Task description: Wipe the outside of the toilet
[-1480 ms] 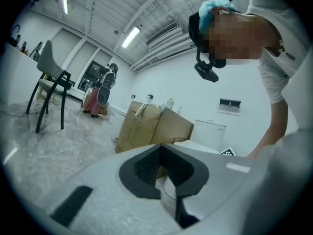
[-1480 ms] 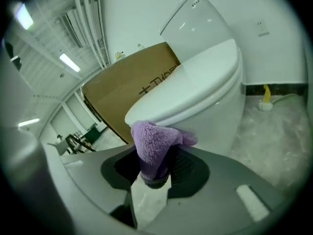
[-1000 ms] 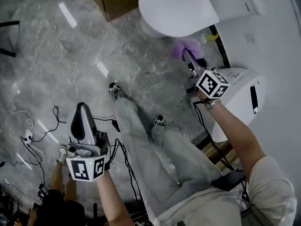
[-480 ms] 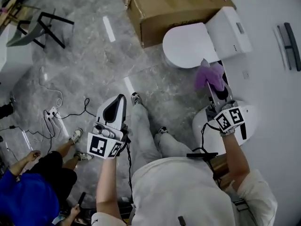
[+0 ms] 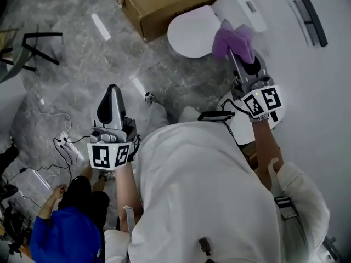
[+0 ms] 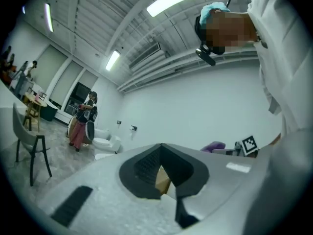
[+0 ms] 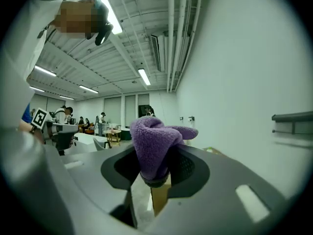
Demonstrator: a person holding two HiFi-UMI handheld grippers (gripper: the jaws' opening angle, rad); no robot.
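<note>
Head view, noted: purple cloth (image 5: 235, 41) pinched in right gripper (image 5: 232, 55), held just beside toilet (image 5: 192, 33), near its tank. Left gripper (image 5: 112, 90) pressed together, empty, well apart from toilet. Cardboard box (image 5: 164, 3) behind toilet.

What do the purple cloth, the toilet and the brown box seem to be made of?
The purple cloth, clamped in the right gripper, looks like soft fleecy microfibre: fuzzy nap, limp folds. The toilet seems glazed ceramic or glossy plastic: smooth, white, faintly shiny. The brown box looks like matt cardboard: flat tan faces, sharp edges.
</note>
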